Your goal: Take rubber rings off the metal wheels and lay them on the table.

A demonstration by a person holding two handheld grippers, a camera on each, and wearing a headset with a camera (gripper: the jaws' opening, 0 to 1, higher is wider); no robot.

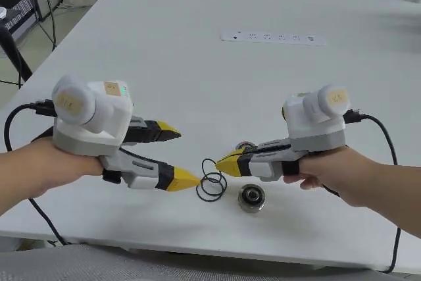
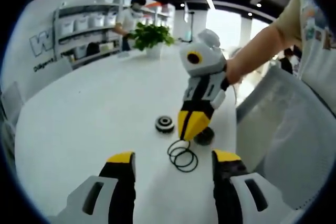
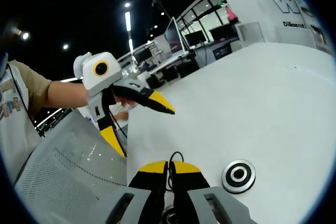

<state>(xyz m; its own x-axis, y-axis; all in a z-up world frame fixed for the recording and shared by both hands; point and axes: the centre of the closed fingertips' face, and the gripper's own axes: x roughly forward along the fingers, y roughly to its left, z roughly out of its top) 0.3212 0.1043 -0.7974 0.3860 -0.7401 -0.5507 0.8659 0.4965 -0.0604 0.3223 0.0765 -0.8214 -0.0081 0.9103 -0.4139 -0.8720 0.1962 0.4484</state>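
1. My left gripper (image 1: 184, 156) has its yellow-tipped jaws wide apart, just left of the thin black rubber rings (image 1: 212, 187) on the white table (image 1: 197, 64).
2. My right gripper (image 1: 227, 162) is clamped on one ring's loop.
3. A round metal wheel (image 1: 252, 197) sits beside the rings, and a second metal wheel (image 2: 164, 124) is nearby.

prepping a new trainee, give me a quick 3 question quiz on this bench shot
1. True or false: the left claw is open.
2. How many metal wheels sit on the table? A one, B two, C four.
3. Short answer: what does the shut right claw pinch?

Key: 1 true. 2 B. 3 a black rubber ring, which runs up between its jaws.
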